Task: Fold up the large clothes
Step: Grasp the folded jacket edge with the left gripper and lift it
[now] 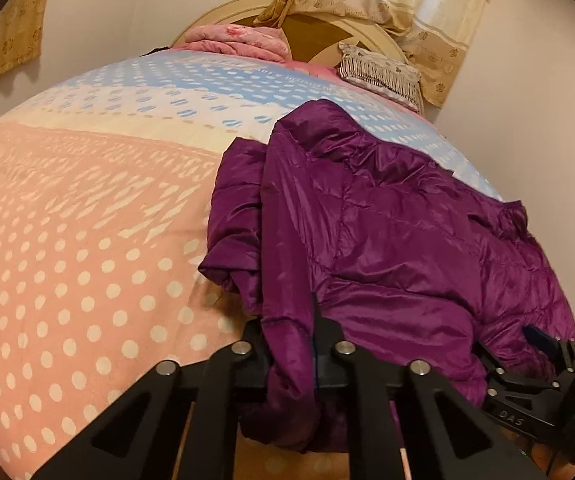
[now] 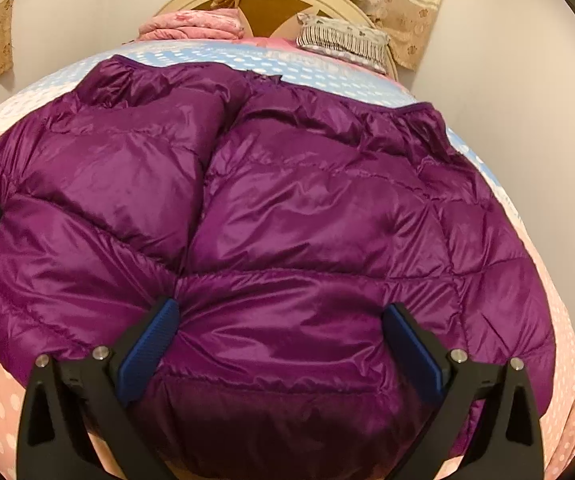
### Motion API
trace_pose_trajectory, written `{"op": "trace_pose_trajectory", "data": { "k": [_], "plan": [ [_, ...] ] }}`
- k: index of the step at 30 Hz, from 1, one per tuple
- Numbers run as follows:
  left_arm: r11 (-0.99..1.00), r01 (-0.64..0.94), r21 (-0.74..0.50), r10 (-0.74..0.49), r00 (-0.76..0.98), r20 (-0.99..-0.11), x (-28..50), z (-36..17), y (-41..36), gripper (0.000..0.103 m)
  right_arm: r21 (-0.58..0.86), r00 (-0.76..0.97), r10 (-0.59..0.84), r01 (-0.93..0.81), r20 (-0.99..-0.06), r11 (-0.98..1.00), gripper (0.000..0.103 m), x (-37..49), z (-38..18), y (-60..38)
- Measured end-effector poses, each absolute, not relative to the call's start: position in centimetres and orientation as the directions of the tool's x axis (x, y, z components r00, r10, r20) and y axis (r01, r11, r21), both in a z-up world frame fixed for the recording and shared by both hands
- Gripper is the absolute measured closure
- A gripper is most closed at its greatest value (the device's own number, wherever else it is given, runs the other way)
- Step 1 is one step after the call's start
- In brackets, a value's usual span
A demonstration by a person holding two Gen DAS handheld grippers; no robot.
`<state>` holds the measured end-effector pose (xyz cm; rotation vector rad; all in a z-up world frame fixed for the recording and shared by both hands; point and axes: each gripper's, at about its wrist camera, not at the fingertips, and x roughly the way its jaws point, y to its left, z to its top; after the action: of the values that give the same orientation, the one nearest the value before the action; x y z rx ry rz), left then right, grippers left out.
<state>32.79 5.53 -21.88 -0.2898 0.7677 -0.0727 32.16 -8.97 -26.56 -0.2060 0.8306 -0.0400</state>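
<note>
Jacket: a purple quilted puffer jacket [image 2: 287, 208] lies spread on the bed, toward its right side and near edge, its hem hanging over the near edge.
Left gripper: the left gripper [image 1: 287, 344] has its jaws together, clamped on a bunched fold at the jacket's near left edge; cloth droops between and below the fingers.
Right gripper: the right gripper [image 2: 283, 344] sits at the near hem, jaws wide apart, the blue pads [image 2: 149, 344] on either side of a puffed panel; whether the pads touch the cloth is hard to tell.
Bed cover: a pink, cream and blue dotted bedspread [image 1: 87, 220] covers the bed.
Open room: the left half of the bedspread is bare from near edge to far end.
Right edge: the jacket reaches close to the bed's right edge, with a wall just beyond.
Far end: a folded pink blanket [image 1: 235, 40] and a striped pillow [image 1: 379, 72] rest against the headboard [image 1: 315, 32], well apart from the jacket.
Beyond: patterned curtains [image 1: 407, 8] hang behind the headboard.
</note>
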Motion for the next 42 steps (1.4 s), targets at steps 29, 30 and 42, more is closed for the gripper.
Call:
{"op": "trace_pose_trajectory", "data": {
  "k": [29, 30, 42],
  "plan": [
    [0.979, 0.009, -0.202, -0.117, 0.838, -0.532, 26.9, -10.3, 6.2, 0.099, -0.071, 0.789, -0.088, 0.057, -0.608, 0.996, 0.0, 27.7, -19.7, -21.5],
    [0.982, 0.038, -0.185, -0.13, 0.848, -0.515, 26.9, -9.3, 4.6, 0.099, -0.066, 0.782, -0.114, 0.093, -0.612, 0.993, 0.0, 27.6, -19.7, -22.9],
    [0.892, 0.439, 0.11, -0.321, 0.785, -0.531, 29.1, -8.7, -16.4, 0.098, 0.029, 0.671, -0.255, 0.382, -0.696, 0.924, 0.0, 26.2, -23.4, -36.0]
  ]
}}
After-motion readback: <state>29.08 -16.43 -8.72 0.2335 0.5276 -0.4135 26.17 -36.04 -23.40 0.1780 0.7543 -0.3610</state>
